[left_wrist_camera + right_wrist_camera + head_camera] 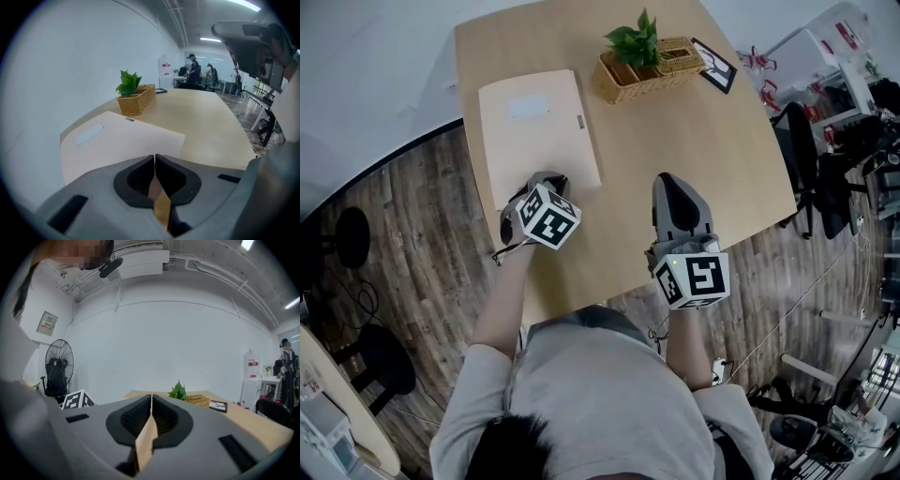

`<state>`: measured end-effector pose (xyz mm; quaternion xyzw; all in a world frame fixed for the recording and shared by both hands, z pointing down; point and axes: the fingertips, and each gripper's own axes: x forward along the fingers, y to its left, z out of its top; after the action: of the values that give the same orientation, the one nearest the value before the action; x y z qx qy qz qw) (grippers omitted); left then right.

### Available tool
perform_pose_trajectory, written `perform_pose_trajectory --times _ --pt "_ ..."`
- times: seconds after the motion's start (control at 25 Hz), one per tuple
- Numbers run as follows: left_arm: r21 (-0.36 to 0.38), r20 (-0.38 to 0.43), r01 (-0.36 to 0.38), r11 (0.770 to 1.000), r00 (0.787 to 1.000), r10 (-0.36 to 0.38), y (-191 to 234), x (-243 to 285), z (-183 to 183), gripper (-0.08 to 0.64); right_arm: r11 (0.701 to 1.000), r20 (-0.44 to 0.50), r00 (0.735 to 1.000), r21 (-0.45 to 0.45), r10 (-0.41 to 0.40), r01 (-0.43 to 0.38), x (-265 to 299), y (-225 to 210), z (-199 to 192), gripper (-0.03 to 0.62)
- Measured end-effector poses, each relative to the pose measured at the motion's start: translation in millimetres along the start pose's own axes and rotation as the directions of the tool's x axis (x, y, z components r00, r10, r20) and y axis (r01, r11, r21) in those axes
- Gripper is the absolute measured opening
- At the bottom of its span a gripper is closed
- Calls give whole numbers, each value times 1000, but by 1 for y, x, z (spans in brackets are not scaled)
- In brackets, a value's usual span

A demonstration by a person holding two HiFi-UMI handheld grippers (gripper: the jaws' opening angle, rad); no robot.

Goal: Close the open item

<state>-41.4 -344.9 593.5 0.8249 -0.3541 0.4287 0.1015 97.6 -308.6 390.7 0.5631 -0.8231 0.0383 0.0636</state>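
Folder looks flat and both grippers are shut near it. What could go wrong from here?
1. The left gripper is right by the beige folder's near corner; pulling away carelessly could catch the cover's edge and flip it open.
2. A forward nudge might slide the folder toward the wicker basket.

No legible text, label or number anywhere.

One surface (pixel 712 178) was counted, and on it one cream folder (pixel 539 131), one wicker basket (pixel 661 73), one green plant (pixel 635 39) and one black-framed card (pixel 713 64).
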Motion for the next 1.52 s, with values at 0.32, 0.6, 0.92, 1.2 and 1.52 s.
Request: perform_pose_trajectory --times 0.32,0.6,0.92,1.2,1.52 --pt "-86 96 -71 994 992 79 8 -17 4 9 1000 15 1000 3 15 -16 -9 1 5 14" --pt "-261 229 -74 962 964 136 21 -59 12 9 999 24 999 9 47 -47 -13 8 6 14" --pt "-372 352 -116 921 901 256 25 -116 19 9 995 33 995 7 98 -98 -17 20 9 14" --pt "-416 413 -162 895 843 344 19 -169 21 9 991 42 990 -7 134 -134 -27 30 14 14" --pt "-453 461 -220 864 772 438 8 -220 25 9 985 53 984 -23 171 -170 -43 37 19 14"
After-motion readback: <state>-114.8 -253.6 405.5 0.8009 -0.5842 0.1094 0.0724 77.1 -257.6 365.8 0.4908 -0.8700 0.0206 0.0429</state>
